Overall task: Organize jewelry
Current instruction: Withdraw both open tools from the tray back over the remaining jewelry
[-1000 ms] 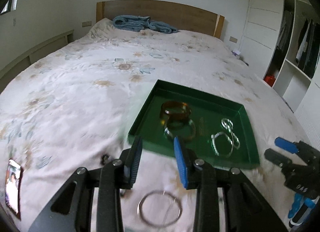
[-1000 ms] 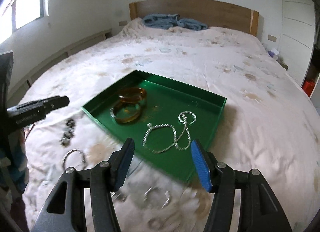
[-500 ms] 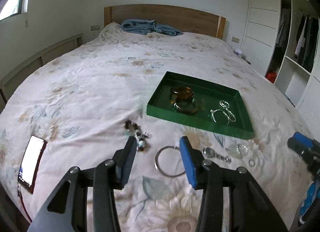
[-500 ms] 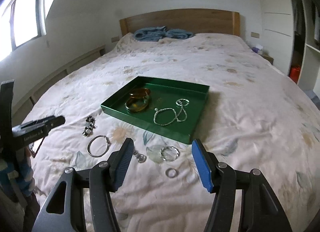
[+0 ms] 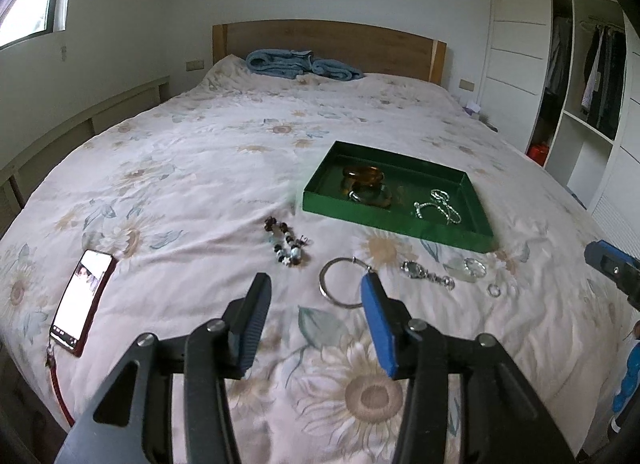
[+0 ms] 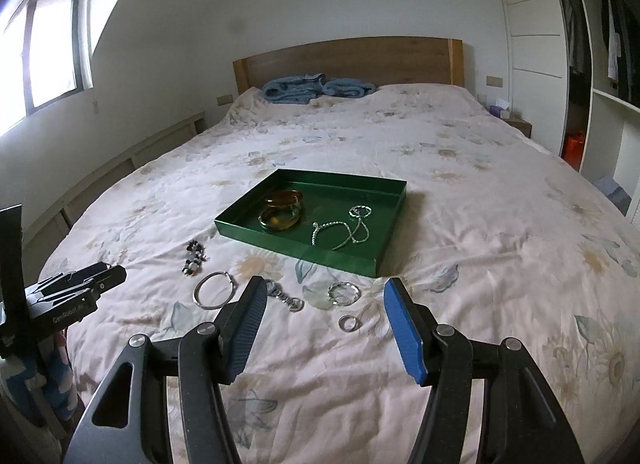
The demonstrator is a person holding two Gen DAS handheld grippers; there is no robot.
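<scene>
While the green tray (image 6: 362, 262) at frame centre holds sorted bangles, we hover both grippers, left (image 5: 314, 320) opening, right (image 6: 322, 328) apart, empty, over loose rings.

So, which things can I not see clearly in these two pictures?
- Silver bangle, left wrist view: near edge hidden behind the left gripper's blue finger.
- Keychain-like piece, right wrist view: partly behind the right gripper's dark finger.
- Phone screen: too small to read.
</scene>
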